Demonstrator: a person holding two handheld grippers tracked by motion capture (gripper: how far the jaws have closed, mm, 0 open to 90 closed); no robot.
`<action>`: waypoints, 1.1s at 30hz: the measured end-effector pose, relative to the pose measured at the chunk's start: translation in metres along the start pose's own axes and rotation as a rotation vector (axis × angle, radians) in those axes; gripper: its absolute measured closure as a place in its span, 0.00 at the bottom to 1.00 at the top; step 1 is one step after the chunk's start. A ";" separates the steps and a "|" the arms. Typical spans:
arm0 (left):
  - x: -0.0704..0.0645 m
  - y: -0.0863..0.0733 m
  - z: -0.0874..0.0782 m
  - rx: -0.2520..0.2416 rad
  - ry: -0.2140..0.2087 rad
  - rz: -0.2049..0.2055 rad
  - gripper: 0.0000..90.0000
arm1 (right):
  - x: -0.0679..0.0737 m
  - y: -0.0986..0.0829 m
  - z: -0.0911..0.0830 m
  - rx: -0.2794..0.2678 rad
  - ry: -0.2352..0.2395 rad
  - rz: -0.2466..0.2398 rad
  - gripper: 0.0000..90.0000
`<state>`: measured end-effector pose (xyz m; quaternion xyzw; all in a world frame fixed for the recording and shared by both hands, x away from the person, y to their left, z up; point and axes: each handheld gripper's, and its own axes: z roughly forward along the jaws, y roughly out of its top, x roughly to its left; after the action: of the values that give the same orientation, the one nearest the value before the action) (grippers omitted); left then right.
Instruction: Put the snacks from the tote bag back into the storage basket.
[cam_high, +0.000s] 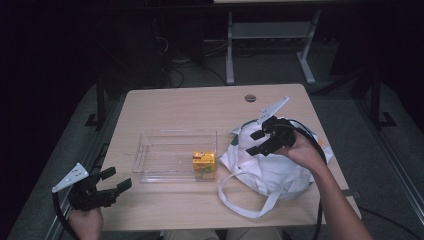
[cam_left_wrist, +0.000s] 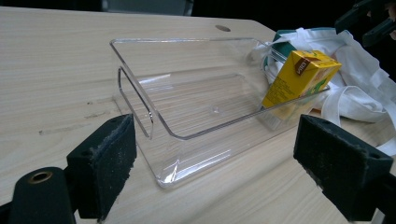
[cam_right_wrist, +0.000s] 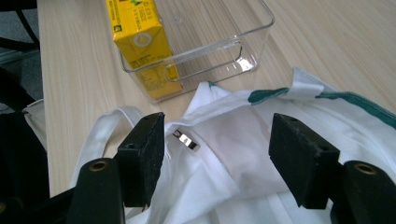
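Observation:
A clear plastic bin (cam_high: 165, 155) (cam_left_wrist: 187, 93) (cam_right_wrist: 224, 42) sits mid-table. A yellow drink carton (cam_high: 204, 165) (cam_left_wrist: 301, 77) (cam_right_wrist: 140, 42) stands upright in its near right corner. To the right of the bin lies a white cloth bag (cam_high: 270, 165) (cam_left_wrist: 355, 93) (cam_right_wrist: 243, 140) with green trim and a loose strap. My right gripper (cam_high: 256, 142) (cam_right_wrist: 217, 156) hovers open just above the bag's left part, nothing between its pads. My left gripper (cam_high: 116, 179) (cam_left_wrist: 215, 172) is open near the table's front left corner, pointing at the bin with empty jaws.
A round cable hole (cam_high: 250, 98) marks the table's far edge. A small metal clip (cam_right_wrist: 186, 139) lies on the bag's cloth. Behind the table stand a white desk frame (cam_high: 270, 45) and floor cables (cam_high: 175, 65). Bare wood lies left of the bin.

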<state>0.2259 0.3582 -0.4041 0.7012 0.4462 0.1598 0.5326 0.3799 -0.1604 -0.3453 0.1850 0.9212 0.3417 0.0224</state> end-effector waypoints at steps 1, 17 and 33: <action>0.000 0.000 0.000 0.000 0.000 0.000 0.14 | 0.000 -0.001 -0.001 0.000 0.000 0.002 0.39; 0.000 0.000 0.000 0.001 -0.001 -0.002 0.14 | -0.002 -0.022 -0.015 -0.022 -0.031 0.049 0.39; 0.000 0.000 0.000 0.000 -0.002 -0.003 0.14 | -0.003 -0.049 -0.025 -0.031 -0.047 0.098 0.39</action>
<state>0.2254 0.3583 -0.4042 0.7006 0.4468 0.1583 0.5333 0.3622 -0.2111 -0.3573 0.2373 0.9048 0.3523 0.0303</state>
